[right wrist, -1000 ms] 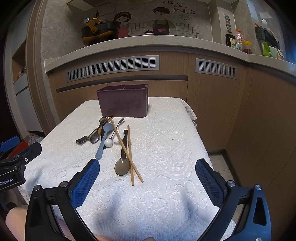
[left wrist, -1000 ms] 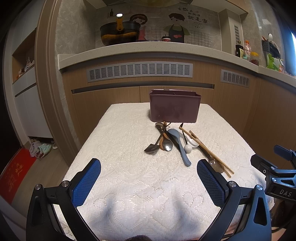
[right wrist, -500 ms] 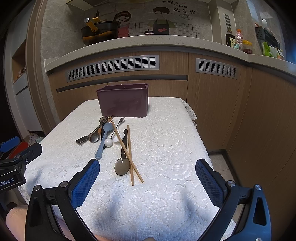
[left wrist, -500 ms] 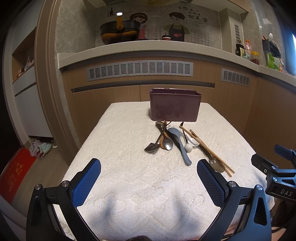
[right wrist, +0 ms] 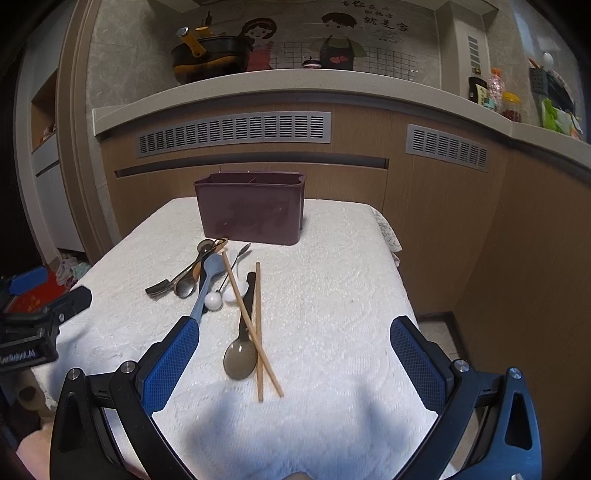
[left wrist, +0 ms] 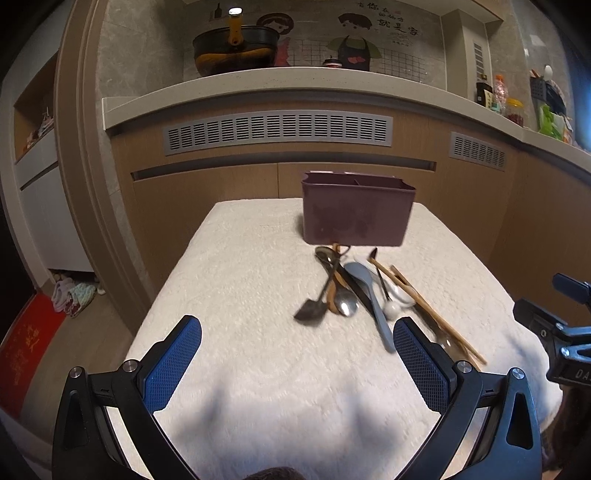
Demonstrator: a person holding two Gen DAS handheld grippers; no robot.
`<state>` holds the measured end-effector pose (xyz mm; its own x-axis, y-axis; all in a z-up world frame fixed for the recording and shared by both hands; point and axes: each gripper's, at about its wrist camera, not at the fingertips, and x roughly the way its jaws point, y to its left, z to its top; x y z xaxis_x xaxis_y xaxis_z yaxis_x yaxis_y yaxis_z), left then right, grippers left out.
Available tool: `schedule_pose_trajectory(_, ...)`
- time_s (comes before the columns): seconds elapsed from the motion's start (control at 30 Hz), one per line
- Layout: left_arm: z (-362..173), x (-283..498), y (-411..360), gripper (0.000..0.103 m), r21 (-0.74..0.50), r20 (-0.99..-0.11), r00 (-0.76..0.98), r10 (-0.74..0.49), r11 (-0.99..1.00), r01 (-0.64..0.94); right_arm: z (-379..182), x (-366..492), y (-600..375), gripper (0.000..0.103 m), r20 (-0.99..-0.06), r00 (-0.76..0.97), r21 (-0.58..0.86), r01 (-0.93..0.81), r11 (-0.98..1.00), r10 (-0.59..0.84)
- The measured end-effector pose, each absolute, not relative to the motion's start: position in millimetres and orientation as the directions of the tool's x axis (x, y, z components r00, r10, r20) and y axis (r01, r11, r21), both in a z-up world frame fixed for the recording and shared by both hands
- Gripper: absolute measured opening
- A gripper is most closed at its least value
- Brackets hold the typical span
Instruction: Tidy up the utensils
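**Both grippers open over the cloth, utensils not yet in the caddy**

Left gripper: jaws wide apart, empty, low over the white cloth. Right gripper: same, jaws wide apart, nothing between the pads.

Writing: the left gripper body seen from the right wrist reads "...Robot.AI", partly cut off at the frame edge. The right gripper body seen from the left wrist shows "DA...", the rest out of frame. Wall mural behind the counter carries a line of Chinese characters, too small to read reliably.

Vs 0.5 s ago: both cameras have moved forward and down toward the pile. Left wrist view is motion-blurred. Its right pad now overlaps the near ends of the chopsticks, where before they were clear of it. In the right view the grey-blue spoon handle now reaches the left pad. Utensils themselves have not shifted.

Layout, near to far, right view: dark spoon nearest, bowl toward the camera, chopsticks crossing over it. Then a white spoon, the grey-blue spoon, metal spoon and fork, all loosely overlapping. Pile's far end lies just beside the maroon caddy, which stands upright at the cloth's far side, divider visible inside. Behind it: wood cabinet with vents, countertop with a black pot.
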<state>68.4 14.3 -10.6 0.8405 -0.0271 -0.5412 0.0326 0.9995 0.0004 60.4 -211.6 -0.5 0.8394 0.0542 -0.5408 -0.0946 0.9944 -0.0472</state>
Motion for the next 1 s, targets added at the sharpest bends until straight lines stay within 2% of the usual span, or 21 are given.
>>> schedule_pose_trajectory(0.13, -10.6, 108.6, 24.9, 0.103, -0.059, -0.596, 0.798, -0.093, 0.996, 0.073, -2.1, 92.4, -205.0, 0.103, -0.578, 0.812, -0.074, -0.146, 0.987, 0.077)
schedule_pose_trajectory(0.3, -16.9, 157.4, 36.5, 0.103, -0.162, -0.653, 0.727, -0.213, 0.977, 0.14, -17.1, 141.2, -196.4, 0.103, -0.674, 0.731, -0.071, -0.204, 0.976, 0.104)
schedule_pose_trajectory(0.37, -23.8, 172.2, 41.0, 0.103, -0.189, -0.67, 0.707, -0.226, 0.973, 0.132, -23.3, 157.0, -190.6, 0.103, -0.707, 0.699, -0.085, -0.235, 0.968, 0.107)
schedule_pose_trajectory(0.5, -41.8, 193.9, 39.4, 0.103, -0.11, -0.741, 0.641, -0.198, 0.978, 0.176, -31.0, 179.1, -174.5, 0.103, -0.736, 0.672, -0.172, -0.302, 0.938, 0.081)
schedule_pose_trajectory(0.63, -43.4, 196.6, 46.6, 0.103, -0.063, -0.711, 0.679, -0.183, 0.978, 0.198, -35.8, 187.7, -166.9, 0.101, -0.755, 0.627, -0.13, -0.429, 0.894, 0.191)
schedule_pose_trajectory(0.7, -44.8, 194.9, 50.6, 0.103, -0.076, -0.69, 0.698, -0.191, 0.978, 0.192, -41.6, 193.6, -164.2, 0.097, -0.771, 0.595, -0.093, -0.457, 0.885, 0.226)
schedule_pose_trajectory(0.77, -49.9, 192.8, 48.1, 0.102, -0.091, -0.7, 0.678, -0.224, 0.97, 0.226, -49.5, 200.5, -162.9, 0.076, -0.788, 0.569, -0.064, -0.457, 0.887, 0.236)
schedule_pose_trajectory(0.8, -54.2, 193.1, 44.2, 0.102, -0.097, -0.718, 0.652, -0.245, 0.962, 0.255, -52.6, 202.3, -162.8, 0.069, -0.796, 0.557, -0.055, -0.457, 0.888, 0.238)
schedule_pose_trajectory(0.83, -58.6, 191.2, 40.5, 0.098, -0.106, -0.732, 0.627, -0.266, 0.954, 0.281, -56.1, 205.6, -162.9, 0.059, -0.803, 0.547, -0.049, -0.454, 0.89, 0.235)
schedule_pose_trajectory(0.87, -62.8, 189.2, 37.1, 0.089, -0.107, -0.746, 0.609, -0.27, 0.951, 0.29, -59.1, 209.4, -163.8, 0.053, -0.811, 0.54, -0.046, -0.444, 0.895, 0.226)
schedule_pose_trajectory(0.93, -69.6, 187.9, 31.5, 0.077, -0.108, -0.769, 0.581, -0.265, 0.951, 0.291, -60.9, 213.1, -167.0, 0.051, -0.812, 0.54, -0.042, -0.429, 0.902, 0.219)
schedule_pose_trajectory(1.0, -74.2, 188.7, 28.3, 0.073, -0.127, -0.775, 0.57, -0.271, 0.952, 0.279, -58.9, 211.2, -170.6, 0.051, -0.799, 0.557, -0.035, -0.419, 0.907, 0.226)
